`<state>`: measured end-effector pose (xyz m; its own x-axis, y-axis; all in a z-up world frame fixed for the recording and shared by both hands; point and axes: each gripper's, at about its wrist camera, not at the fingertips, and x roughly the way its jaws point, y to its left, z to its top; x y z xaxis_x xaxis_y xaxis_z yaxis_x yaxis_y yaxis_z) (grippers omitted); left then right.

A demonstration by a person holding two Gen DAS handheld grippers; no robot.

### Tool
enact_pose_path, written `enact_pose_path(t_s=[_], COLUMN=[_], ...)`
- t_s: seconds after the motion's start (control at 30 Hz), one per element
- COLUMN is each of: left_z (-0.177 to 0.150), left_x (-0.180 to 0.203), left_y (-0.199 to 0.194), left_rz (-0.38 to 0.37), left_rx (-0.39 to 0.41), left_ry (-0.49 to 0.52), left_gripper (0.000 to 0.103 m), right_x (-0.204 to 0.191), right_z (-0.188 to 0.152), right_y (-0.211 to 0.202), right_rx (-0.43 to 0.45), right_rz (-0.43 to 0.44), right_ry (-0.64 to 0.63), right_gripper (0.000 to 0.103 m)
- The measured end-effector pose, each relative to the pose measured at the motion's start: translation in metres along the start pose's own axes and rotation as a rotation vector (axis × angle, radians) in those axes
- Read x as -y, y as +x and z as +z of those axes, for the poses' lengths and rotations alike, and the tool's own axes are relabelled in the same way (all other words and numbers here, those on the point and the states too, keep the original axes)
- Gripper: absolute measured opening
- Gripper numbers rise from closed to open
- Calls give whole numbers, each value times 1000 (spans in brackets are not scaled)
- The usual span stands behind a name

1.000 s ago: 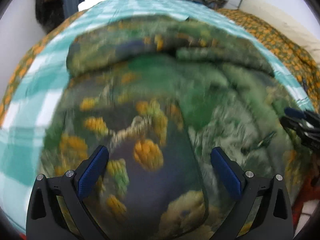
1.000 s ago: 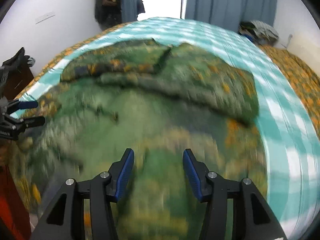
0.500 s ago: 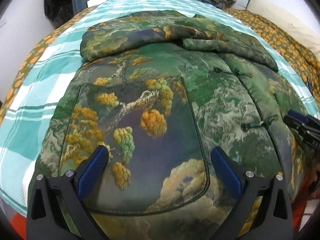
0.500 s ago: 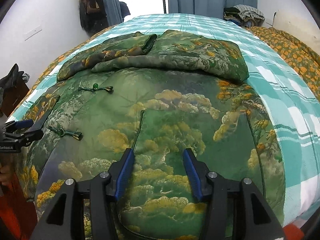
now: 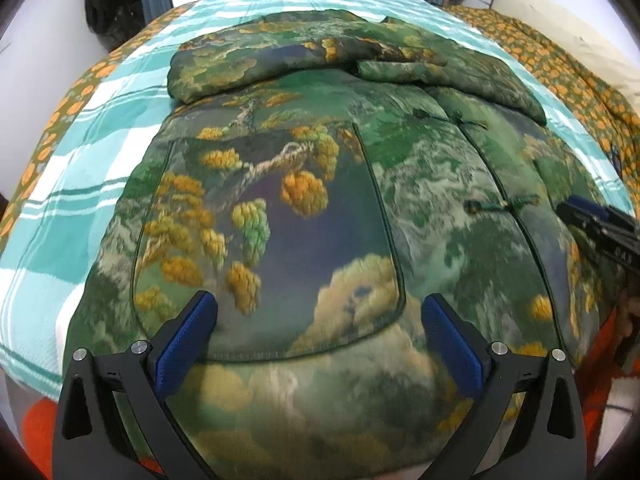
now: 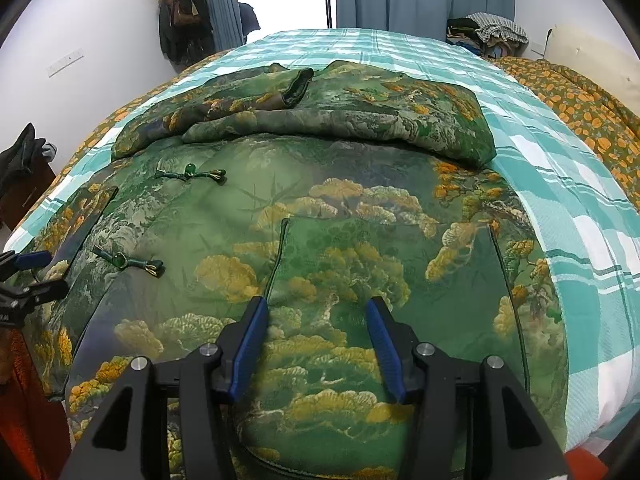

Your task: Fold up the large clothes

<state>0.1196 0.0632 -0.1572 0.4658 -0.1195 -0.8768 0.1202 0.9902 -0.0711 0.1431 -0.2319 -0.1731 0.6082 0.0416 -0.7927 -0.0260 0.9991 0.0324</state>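
A padded green jacket printed with golden pines and clouds [image 5: 304,208] lies flat across a teal-and-white checked blanket [image 5: 80,168], its sleeves folded over at 12 o'clock. Left gripper [image 5: 320,344] hovers above its hem, blue fingers spread wide. Right gripper [image 6: 316,352], fingers parted and empty, hovers over a patch pocket [image 6: 384,280].

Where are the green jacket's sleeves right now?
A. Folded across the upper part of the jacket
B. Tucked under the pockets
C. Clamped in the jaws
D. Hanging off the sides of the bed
A: both sleeves lie folded across the top of the jacket, away from both open grippers.
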Motion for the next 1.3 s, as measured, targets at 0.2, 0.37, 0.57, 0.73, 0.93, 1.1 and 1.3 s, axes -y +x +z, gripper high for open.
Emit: enact_pose_path(t_s=[0.2,0.37,0.57,0.73,0.93,1.1,1.3], left_z=[-11,-12,-6,-5,4,7,-8], left_x=[0,-6,-16,-16,-34,-102,-147], left_y=[-27,-49,-58,-59,-67,-70,-23], left_rz=[-47,-50,-41,-34,-51,-88,-122], left_rx=[16,70,109,113,131,147,-7], left_ry=[-12,-42,-86,-87,-132,-346,-428], left_gripper=[102,102,102,102,102,102,102], right_x=[4,5,8,6,20,74,127], right_z=[-2,-9,-10,-8,-4,-10,-36], right_y=[-22,-44,-54,-55,-68,-95,-92], right_rx=[27,82,120,129,152,157,-15], right_rz=[-8,-33,-36,-29,-6,-38,-60], right_ry=[27,22,31,25,63,186,243], right_gripper=[53,53,53,53,53,53,53])
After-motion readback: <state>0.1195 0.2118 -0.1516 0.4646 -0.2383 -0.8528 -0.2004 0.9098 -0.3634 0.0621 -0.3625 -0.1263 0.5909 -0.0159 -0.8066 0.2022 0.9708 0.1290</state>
